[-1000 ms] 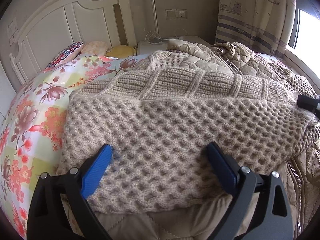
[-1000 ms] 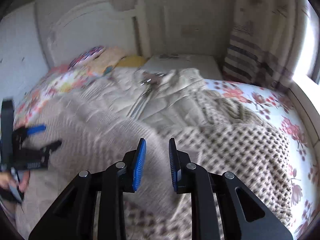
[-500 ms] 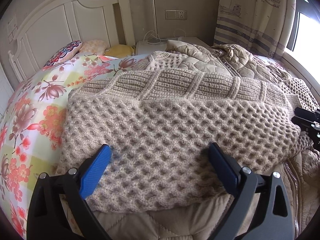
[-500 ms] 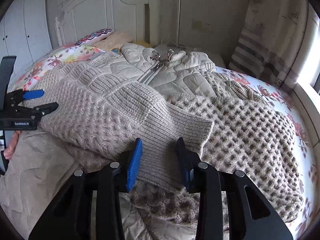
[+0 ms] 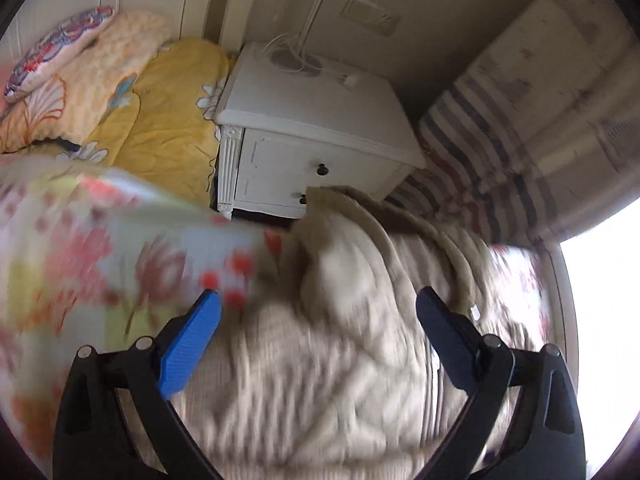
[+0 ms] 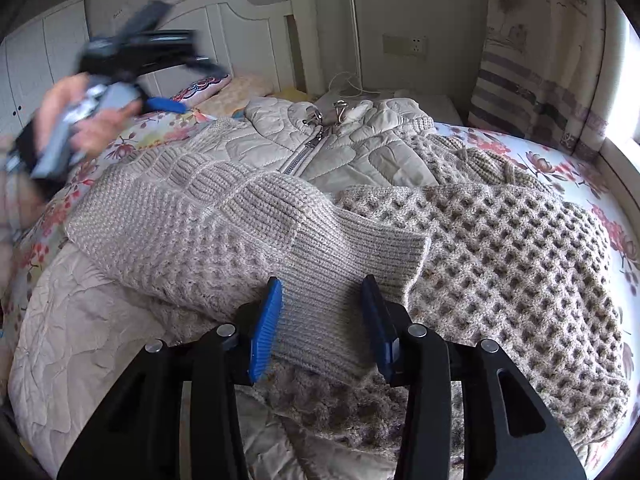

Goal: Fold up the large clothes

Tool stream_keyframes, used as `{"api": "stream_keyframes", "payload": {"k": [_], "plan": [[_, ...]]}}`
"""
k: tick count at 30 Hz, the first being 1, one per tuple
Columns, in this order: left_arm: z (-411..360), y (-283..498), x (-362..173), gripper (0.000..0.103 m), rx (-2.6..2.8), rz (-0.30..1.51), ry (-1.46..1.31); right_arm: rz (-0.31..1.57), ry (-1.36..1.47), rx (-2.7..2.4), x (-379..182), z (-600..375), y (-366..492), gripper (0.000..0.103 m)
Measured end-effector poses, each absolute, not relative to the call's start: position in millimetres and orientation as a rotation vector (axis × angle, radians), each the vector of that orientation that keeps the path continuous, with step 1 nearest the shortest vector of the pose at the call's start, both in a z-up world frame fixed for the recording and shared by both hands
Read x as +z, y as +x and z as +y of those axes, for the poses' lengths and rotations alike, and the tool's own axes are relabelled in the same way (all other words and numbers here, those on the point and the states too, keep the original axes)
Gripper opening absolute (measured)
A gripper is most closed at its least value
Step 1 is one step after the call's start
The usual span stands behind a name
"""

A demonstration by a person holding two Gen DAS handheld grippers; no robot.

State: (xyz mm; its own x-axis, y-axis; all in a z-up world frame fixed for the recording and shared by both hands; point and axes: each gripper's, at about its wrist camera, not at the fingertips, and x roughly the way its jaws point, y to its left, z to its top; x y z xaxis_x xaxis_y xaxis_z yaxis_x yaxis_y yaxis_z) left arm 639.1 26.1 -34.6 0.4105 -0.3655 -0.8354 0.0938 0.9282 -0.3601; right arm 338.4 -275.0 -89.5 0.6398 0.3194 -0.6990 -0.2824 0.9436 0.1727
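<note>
Right claw [image 6: 322, 320] is opening around the sleeve [image 6: 340, 280], left claw [image 5: 316, 340] is hanging wide, empty; risk: cuff is sliding off the sweater [image 6: 500, 260], undoing the fold.

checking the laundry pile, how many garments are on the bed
2: a beige knit sweater spread across the front of the bed, and a quilted zip jacket beneath it toward the headboard. More could be hidden underneath.

The left gripper [image 6: 132, 56] has swung up off the sweater [image 6: 240, 232], apparently empty; right gripper [image 6: 322, 320] jaws are opening.
</note>
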Motion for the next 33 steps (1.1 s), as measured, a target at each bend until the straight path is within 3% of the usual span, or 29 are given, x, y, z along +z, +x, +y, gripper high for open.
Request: {"api": "stream_keyframes", "payload": {"k": [5, 8, 11, 12, 13, 15, 17, 21, 25, 30, 33], "plan": [[8, 706, -75, 0.092, -0.268, 1.257, -0.333, 0.799, 0.067, 0.353, -88, -276, 336, 0.046], [-14, 713, -79, 0.087, -0.336, 1.252, -0.242, 0.785, 0.072, 0.364, -84, -276, 332, 0.059], [-43, 708, -80, 0.065, -0.34, 1.244, -0.052, 0.781, 0.083, 0.338, -69, -285, 331, 0.063], [-47, 706, -79, 0.048, -0.335, 1.237, -0.017, 0.773, 0.087, 0.328, -60, -290, 334, 0.064], [-48, 703, -77, 0.013, -0.315, 1.219, -0.007, 0.771, 0.089, 0.318, -52, -296, 339, 0.066], [-36, 694, -68, 0.007, -0.31, 1.152, -0.04, 0.756, 0.085, 0.294, -31, -308, 359, 0.069], [-35, 667, -48, 0.006, -0.306, 0.988, 0.033, 0.765, 0.097, 0.284, -16, -321, 395, 0.071], [-64, 552, -9, 0.006, -0.339, 0.481, 0.419, 0.886, 0.24, 0.31, -13, -350, 497, 0.071], [-95, 472, -25, 0.006, -0.341, 0.194, 0.773, 0.96, 0.247, 0.312, -14, -342, 592, 0.071], [-93, 473, -43, 0.006, -0.323, 0.183, 0.831, 1.1, 0.213, 0.393, -33, -292, 674, 0.071], [-84, 477, -41, 0.006, -0.319, 0.192, 0.786, 1.044, 0.106, 0.474, -23, -250, 684, 0.071]]}}
